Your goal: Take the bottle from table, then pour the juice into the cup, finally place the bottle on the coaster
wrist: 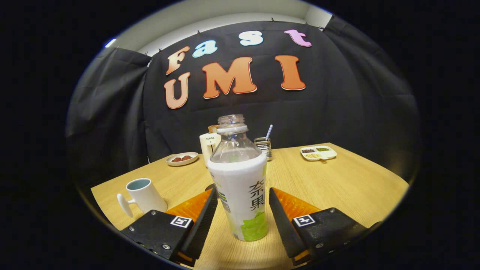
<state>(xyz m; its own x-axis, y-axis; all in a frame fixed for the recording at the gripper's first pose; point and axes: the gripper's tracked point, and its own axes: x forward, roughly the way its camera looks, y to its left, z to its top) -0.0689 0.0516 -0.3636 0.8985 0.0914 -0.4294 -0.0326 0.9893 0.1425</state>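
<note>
Wooden and pale, with fine straight grain, the table [348, 180] is the broadest thing here, its flat top running back to the black cloth wall.

Next in size is the bottle [240, 187], standing upright on the table between the gripper [243, 195] fingers. Its long axis is vertical, with the open, uncapped mouth pointing straight up. The upper part is clear plastic, with a threaded neck and rounded shoulders; below the shoulders a white sleeve with green patches and dark characters wraps the cylindrical body down to the base.

The two fingers [205, 217] are wedge-shaped, with ridged inner faces, and they flank the bottle's lower half. The left one seems to touch the sleeve or nearly so; a thin strip of table shows between the right one and the bottle, so the jaws are narrowed about the bottle without clearly clamping it.

A white ceramic cup [144, 195] stands on the table to the left of the left finger, tilted by the lens, its handle pointing left and its mouth open upward.

Beyond the bottle, near the wall, sit a white appliance [208, 144], a small metal holder [263, 146] with a striped straw, a round plate [182, 158] bearing reddish pieces, and a divided white dish [318, 152] of small dark and green bits.
</note>
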